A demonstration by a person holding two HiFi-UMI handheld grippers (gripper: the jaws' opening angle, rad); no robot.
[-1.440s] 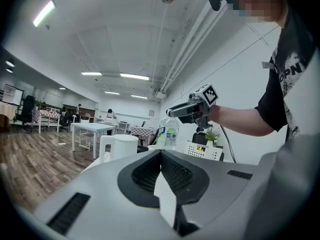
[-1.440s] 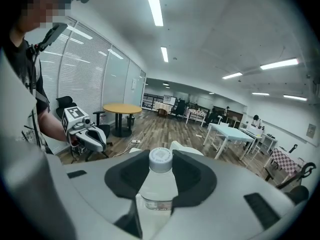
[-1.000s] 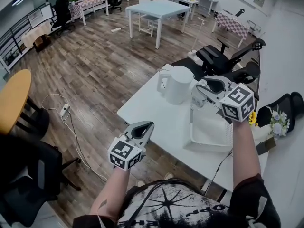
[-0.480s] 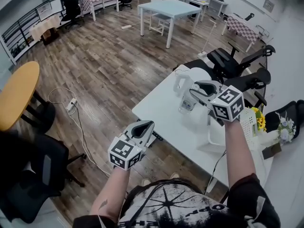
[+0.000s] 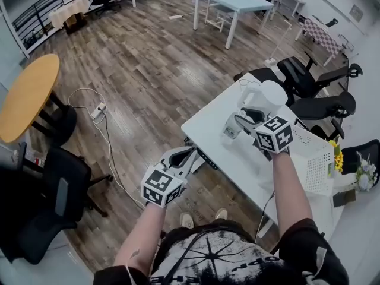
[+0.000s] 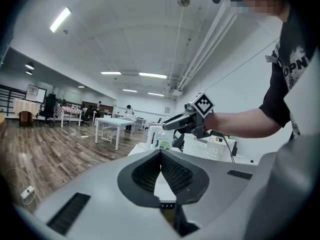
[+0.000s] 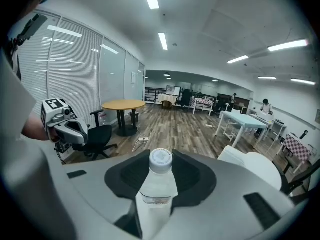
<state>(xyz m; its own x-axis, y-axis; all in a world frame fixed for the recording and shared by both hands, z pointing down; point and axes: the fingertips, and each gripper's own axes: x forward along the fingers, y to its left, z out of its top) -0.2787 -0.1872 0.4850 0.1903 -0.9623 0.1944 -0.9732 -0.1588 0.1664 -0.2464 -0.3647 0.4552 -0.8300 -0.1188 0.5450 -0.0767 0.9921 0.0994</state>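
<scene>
Wood-floored office with a white bench (image 5: 208, 126) at the right. The left gripper (image 5: 193, 152) hangs by the bench's near edge, tips closed and empty. The right gripper (image 5: 236, 121) clamps a clear water bottle (image 7: 159, 184) over the bench, beside a white kettle (image 5: 270, 95).

Letters "OPN" partly legible on black T-shirt (image 6: 294, 69); label on bottle (image 6: 161, 144) unreadable.

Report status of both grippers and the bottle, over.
Right gripper shut on water bottle, over white table. Left gripper shut, empty. White kettle close by.
</scene>
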